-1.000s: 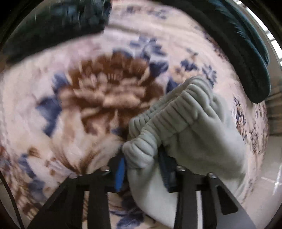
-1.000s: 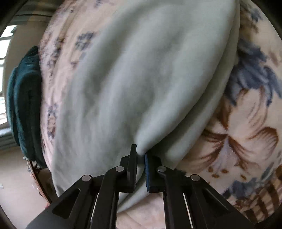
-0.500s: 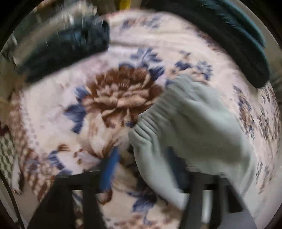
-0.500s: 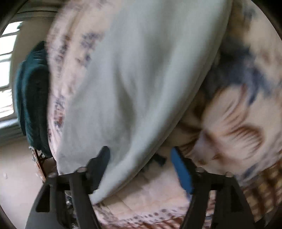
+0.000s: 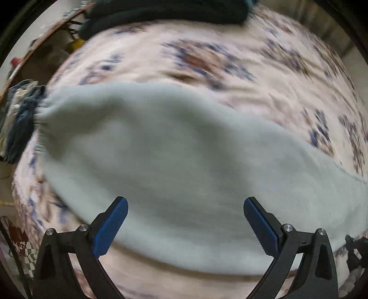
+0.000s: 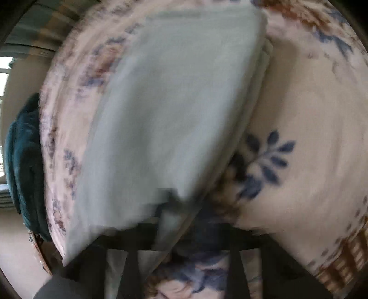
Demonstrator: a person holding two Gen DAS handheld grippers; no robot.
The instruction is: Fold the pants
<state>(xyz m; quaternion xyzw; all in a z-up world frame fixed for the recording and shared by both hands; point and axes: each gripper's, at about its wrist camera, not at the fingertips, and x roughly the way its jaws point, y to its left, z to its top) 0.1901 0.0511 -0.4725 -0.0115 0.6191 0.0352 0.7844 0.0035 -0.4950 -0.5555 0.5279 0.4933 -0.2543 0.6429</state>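
Observation:
Pale grey-green pants (image 5: 184, 161) lie folded and flat on a floral blanket (image 5: 230, 57), with the gathered waistband at the left end in the left wrist view. My left gripper (image 5: 185, 202) hovers over the middle of them. Its jaws are opening wide and the blue pads (image 5: 110, 230) touch nothing. In the blurred right wrist view the pants (image 6: 172, 103) stretch away from my right gripper (image 6: 181, 207), which is shut on a fold of the pants at their near edge.
A dark teal cloth (image 5: 161, 11) lies along the blanket's far edge and shows at the left (image 6: 25, 161) in the right wrist view. A bundle of blue clothes (image 5: 20, 122) sits beyond the blanket's left side. Bare floor (image 6: 13, 241) lies past the edge.
My left gripper let go of the waistband, opened wide and swung over the middle of the pants. My right gripper opened, shifted along the edge and shut again on the fabric.

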